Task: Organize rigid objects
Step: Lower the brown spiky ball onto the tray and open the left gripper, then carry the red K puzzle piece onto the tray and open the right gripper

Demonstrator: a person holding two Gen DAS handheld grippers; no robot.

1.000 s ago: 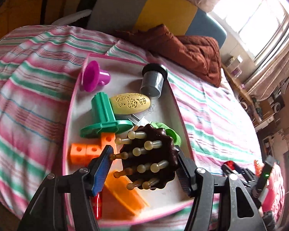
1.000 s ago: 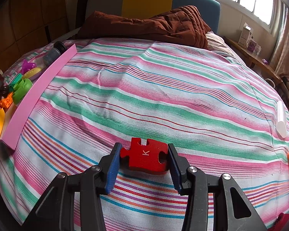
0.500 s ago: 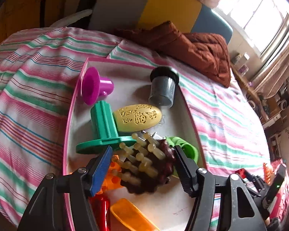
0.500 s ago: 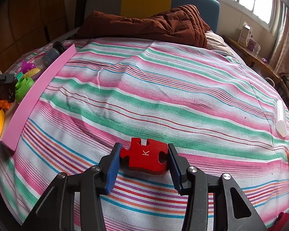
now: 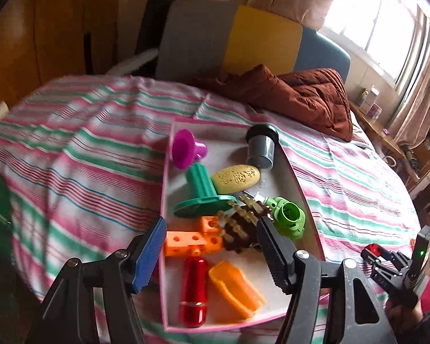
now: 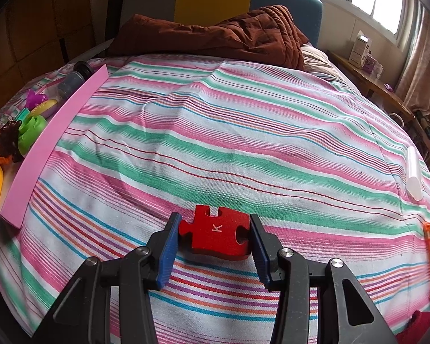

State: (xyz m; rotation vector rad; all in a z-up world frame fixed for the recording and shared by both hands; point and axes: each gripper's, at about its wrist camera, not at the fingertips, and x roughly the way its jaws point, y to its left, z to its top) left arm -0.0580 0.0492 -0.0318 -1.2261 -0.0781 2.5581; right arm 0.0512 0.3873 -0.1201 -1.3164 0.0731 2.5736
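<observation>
Right gripper (image 6: 212, 246) clamps the red puzzle piece (image 6: 216, 233), the pink tray (image 6: 40, 146) lying at 10 o'clock; left gripper (image 5: 212, 249), jaws just opening, stands empty above the tray.

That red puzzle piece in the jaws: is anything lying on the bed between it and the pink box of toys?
Nothing visible does. The red puzzle piece sits clamped in the right gripper, and only bare striped bedspread lies between it and the pink box to the left.

The tray (image 5: 169, 195) lies on the bed (image 5: 80, 154) — toys inside (puzzle piece (image 6: 216, 233) well apart).
</observation>
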